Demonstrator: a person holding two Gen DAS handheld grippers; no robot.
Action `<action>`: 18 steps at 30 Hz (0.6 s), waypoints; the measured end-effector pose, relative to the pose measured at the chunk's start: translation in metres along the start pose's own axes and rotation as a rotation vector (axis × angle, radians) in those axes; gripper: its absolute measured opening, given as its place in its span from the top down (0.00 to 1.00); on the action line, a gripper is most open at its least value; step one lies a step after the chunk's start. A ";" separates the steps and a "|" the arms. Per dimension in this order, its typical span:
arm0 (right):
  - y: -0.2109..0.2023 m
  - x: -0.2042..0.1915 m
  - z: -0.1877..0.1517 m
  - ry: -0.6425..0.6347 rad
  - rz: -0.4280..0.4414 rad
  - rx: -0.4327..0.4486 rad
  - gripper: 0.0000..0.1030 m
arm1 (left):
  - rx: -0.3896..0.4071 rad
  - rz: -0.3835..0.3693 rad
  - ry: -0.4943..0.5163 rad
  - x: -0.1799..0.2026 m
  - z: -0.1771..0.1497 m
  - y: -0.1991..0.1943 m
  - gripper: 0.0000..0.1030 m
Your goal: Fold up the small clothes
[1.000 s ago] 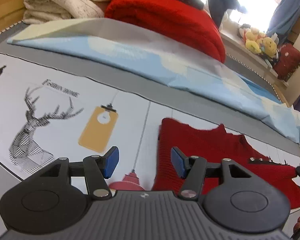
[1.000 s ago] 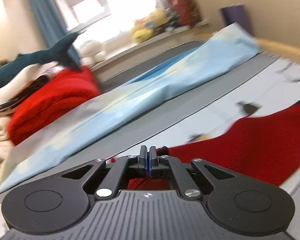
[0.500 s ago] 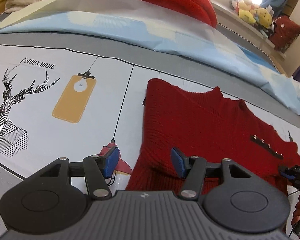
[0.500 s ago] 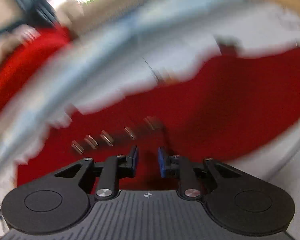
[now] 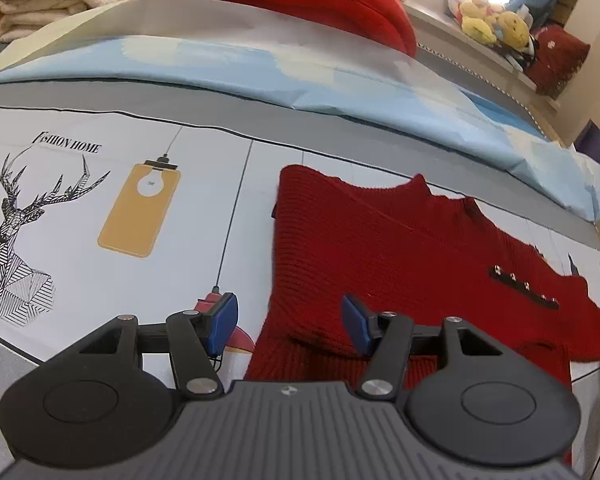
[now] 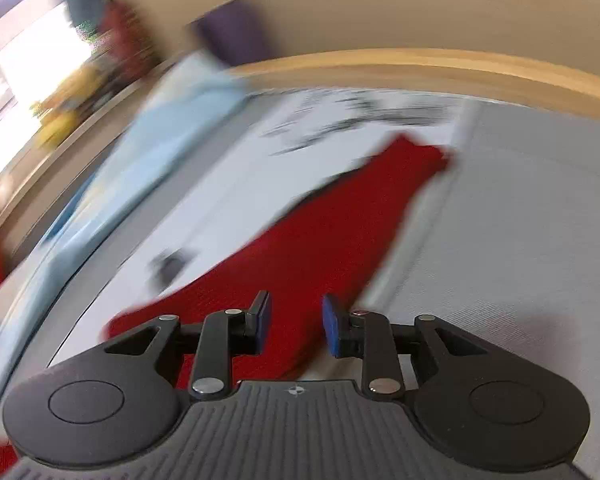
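The red sweater [image 5: 400, 248] lies flat on the bed [image 5: 100, 280]. The left claw [image 5: 288, 326] hangs released over its hem; the right claw [image 6: 296, 330], jaws just opening, empty above the sleeve. Pinch the edges cleanly before folding.

- Right wrist view smeared by motion; windowsill objects [image 6: 66, 96] reduced to yellow and red blobs, not identifiable.
- Black print [image 6: 356, 120] on my sheet illegible there.
- Red sweater [image 5: 400, 248]: near hem hidden behind my left gripper [image 5: 288, 322] body; right sleeve cut off at frame edge.
- Dark patch [image 6: 172, 266] beside the sweater: cannot tell what.
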State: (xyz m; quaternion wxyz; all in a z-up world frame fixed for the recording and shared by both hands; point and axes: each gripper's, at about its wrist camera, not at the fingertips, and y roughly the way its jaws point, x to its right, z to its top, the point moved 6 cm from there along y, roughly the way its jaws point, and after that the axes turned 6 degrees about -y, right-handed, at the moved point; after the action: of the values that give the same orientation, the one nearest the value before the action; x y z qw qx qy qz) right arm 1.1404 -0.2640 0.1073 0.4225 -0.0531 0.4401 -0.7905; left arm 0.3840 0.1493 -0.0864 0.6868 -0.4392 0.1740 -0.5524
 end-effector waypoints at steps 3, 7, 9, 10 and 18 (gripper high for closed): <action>0.020 0.033 0.012 0.108 0.013 -0.005 0.63 | -0.001 0.000 0.019 0.003 -0.003 0.000 0.39; 0.044 0.045 0.012 0.179 0.052 -0.032 0.63 | -0.004 0.013 0.040 0.003 -0.006 0.002 0.39; 0.051 0.033 0.014 0.149 0.046 -0.008 0.73 | -0.009 0.017 0.038 0.000 -0.006 0.004 0.39; 0.053 0.030 0.017 0.128 0.040 0.000 0.89 | -0.008 0.018 0.036 -0.001 -0.006 0.004 0.39; -0.034 -0.103 0.045 -0.227 0.024 0.351 0.90 | 0.016 -0.003 0.007 -0.008 0.005 -0.009 0.39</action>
State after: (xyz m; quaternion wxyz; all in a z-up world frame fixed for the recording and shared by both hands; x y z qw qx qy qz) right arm 1.2050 -0.2111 0.1894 0.4815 -0.0625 0.2457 -0.8390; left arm 0.3797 0.1584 -0.0780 0.6889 -0.4318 0.1715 -0.5563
